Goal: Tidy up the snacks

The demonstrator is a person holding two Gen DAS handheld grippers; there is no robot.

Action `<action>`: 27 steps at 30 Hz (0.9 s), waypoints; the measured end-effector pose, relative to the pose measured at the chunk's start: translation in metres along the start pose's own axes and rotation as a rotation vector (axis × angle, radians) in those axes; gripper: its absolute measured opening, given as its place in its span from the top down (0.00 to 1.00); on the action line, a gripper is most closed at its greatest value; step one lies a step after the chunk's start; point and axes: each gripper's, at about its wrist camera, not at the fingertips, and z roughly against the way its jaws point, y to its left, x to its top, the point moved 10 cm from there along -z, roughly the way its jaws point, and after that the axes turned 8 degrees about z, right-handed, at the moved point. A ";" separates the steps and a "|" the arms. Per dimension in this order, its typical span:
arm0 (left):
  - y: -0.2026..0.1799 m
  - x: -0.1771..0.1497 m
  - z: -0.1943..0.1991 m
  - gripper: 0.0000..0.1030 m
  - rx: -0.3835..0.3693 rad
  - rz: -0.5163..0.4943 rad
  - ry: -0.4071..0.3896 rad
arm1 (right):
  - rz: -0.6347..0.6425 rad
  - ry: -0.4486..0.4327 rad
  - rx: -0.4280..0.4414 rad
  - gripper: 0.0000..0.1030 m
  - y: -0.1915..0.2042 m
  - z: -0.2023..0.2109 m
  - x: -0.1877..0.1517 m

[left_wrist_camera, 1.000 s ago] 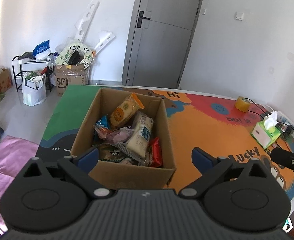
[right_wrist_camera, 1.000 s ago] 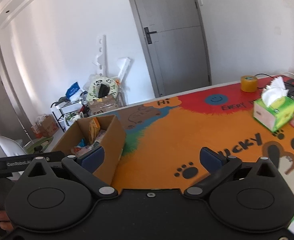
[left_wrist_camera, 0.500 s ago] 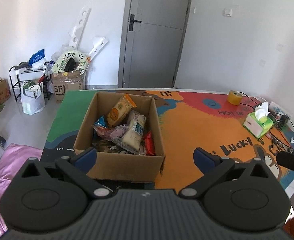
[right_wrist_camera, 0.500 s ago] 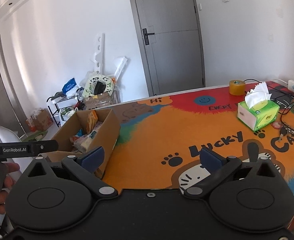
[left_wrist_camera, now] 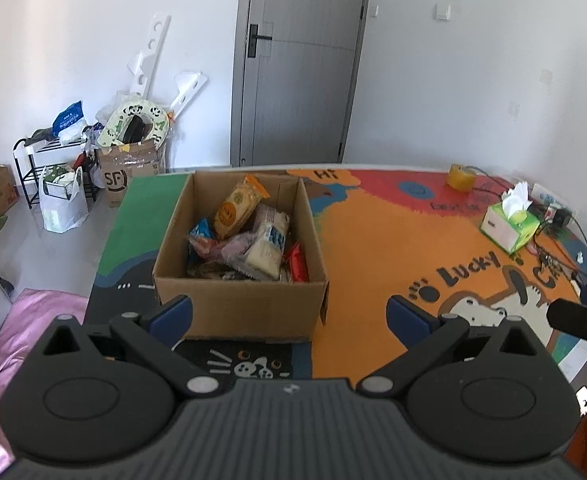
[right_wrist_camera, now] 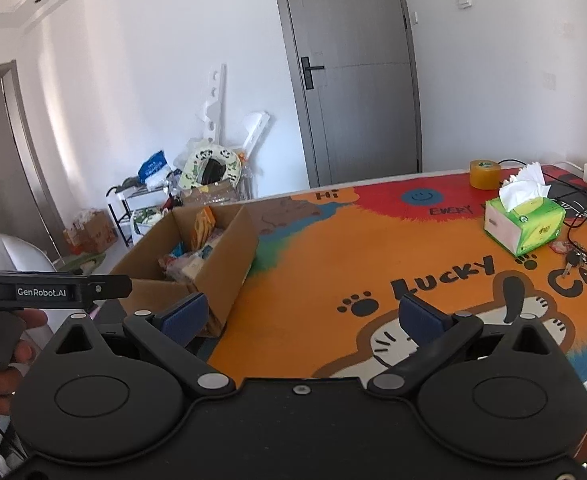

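1. The left gripper (left_wrist_camera: 289, 314) is spread wide with nothing between its blue-padded fingers (left_wrist_camera: 171, 314); it hangs short of the near wall of the cardboard box (left_wrist_camera: 237, 304).
2. Straight ahead of the left gripper, the open box sits on the colourful cartoon table mat (left_wrist_camera: 373, 248) and holds the snacks: an orange cracker packet (left_wrist_camera: 237, 208) leaning upright at the back, a white-and-blue wrapped pack (left_wrist_camera: 267, 248) in the middle, a red packet (left_wrist_camera: 298, 266) against the right wall, and a blue wrapper (left_wrist_camera: 202, 234) on the left.
3. The right gripper (right_wrist_camera: 301, 316) is likewise released and empty, held above the mat's near edge, with the box ahead and to its left.
4. At the left of the right wrist view, a hand (right_wrist_camera: 1, 364) grips the handle of the other gripper, labelled GenRobot.AI.
5. Farther off to the right of both grippers stand a green tissue box (right_wrist_camera: 525, 226) and, beyond it, a roll of yellow tape (right_wrist_camera: 485, 174); keys (right_wrist_camera: 573, 258) and cables lie near the tissue box.
6. Beyond the table are a grey door (left_wrist_camera: 301, 64), a shoe rack (left_wrist_camera: 45, 168) and a carton marked SF (left_wrist_camera: 129, 172).
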 end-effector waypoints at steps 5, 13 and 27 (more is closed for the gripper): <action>0.008 -0.006 -0.001 0.01 0.009 0.015 0.007 | -0.002 0.019 0.010 0.00 0.001 0.001 -0.005; 0.003 -0.003 0.003 0.01 0.010 -0.006 -0.005 | -0.050 0.024 0.013 0.00 -0.006 0.001 -0.006; 0.005 -0.003 0.005 0.01 0.009 -0.007 -0.011 | -0.049 0.019 0.007 0.00 -0.005 0.004 -0.003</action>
